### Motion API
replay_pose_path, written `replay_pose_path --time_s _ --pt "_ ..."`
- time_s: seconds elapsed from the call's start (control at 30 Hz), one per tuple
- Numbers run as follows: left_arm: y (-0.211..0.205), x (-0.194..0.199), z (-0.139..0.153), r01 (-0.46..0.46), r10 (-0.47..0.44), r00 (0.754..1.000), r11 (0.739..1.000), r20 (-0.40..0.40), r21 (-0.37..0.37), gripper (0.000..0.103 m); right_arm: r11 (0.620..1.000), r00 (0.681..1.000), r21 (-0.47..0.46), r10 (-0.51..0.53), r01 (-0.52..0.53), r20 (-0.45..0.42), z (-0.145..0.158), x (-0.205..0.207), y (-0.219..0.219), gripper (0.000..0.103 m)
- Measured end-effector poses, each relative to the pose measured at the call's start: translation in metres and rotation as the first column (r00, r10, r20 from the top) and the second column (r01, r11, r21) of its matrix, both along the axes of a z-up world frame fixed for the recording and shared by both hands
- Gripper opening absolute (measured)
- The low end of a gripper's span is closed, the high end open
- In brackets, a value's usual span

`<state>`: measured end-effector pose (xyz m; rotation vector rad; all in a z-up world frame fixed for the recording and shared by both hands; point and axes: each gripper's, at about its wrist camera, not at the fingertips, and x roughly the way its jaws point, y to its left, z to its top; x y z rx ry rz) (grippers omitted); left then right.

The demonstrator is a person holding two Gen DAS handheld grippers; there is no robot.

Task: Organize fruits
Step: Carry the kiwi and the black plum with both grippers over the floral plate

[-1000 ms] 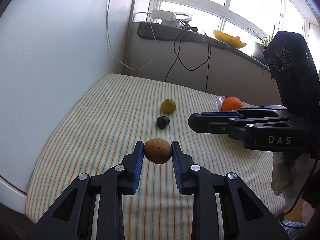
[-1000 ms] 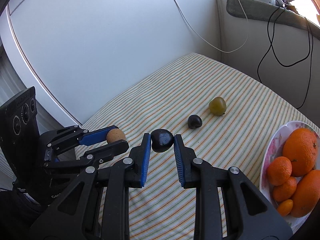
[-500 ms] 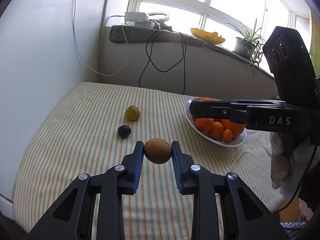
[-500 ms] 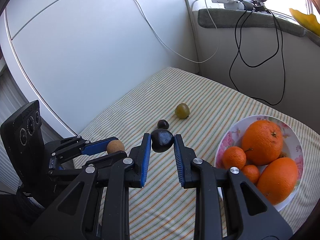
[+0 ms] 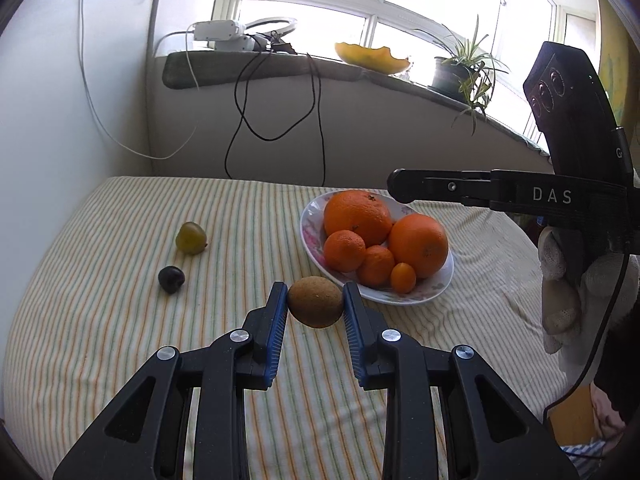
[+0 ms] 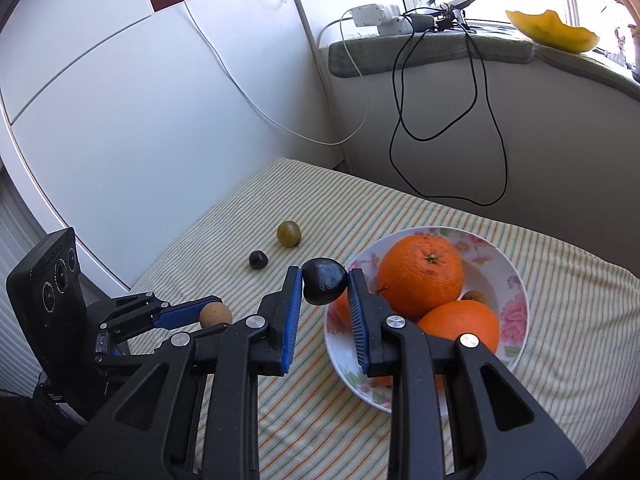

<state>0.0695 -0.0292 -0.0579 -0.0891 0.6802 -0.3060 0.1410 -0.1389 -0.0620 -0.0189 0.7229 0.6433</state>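
My left gripper (image 5: 316, 307) is shut on a brown kiwi (image 5: 316, 307), held above the striped cloth just left of the floral bowl (image 5: 436, 286). The bowl holds several oranges and tangerines (image 5: 357, 216). My right gripper (image 6: 324, 286) is shut on a dark plum (image 6: 324, 286), held over the bowl's left rim (image 6: 516, 308). A green plum (image 5: 191, 237) and a small dark plum (image 5: 171, 279) lie on the cloth at the left; they also show in the right wrist view, the green plum (image 6: 289, 233) and the dark plum (image 6: 258, 259).
A white wall (image 6: 140, 140) borders the table on the left. A low wall with hanging black cables (image 5: 280, 120) stands behind it. The sill holds a power strip (image 5: 216, 32), a yellow dish (image 5: 374, 56) and a potted plant (image 5: 468, 64).
Both grippers have swung right with their fruit, from over the loose plums to the bowl. The bowl is now near both grippers.
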Motion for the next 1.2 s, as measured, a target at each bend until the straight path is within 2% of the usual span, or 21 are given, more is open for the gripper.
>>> replay_pose_path --time_s 0.4,0.73,1.2 --pt "-0.034 0.018 0.002 0.064 -0.064 0.998 0.998 0.001 0.007 0.026 0.997 0.997 0.013 -0.076 0.076 0.000 0.001 0.013 -0.042 0.024" --pt "-0.056 0.037 0.001 0.103 -0.104 0.995 0.994 0.001 0.020 0.026 0.988 0.988 0.033 -0.148 0.149 -0.038 -0.008 0.042 -0.074 0.024" --pt "-0.067 0.053 -0.004 0.124 -0.124 0.992 0.992 -0.009 0.029 0.026 0.985 0.981 0.028 -0.166 0.169 -0.096 -0.029 0.071 -0.083 0.024"
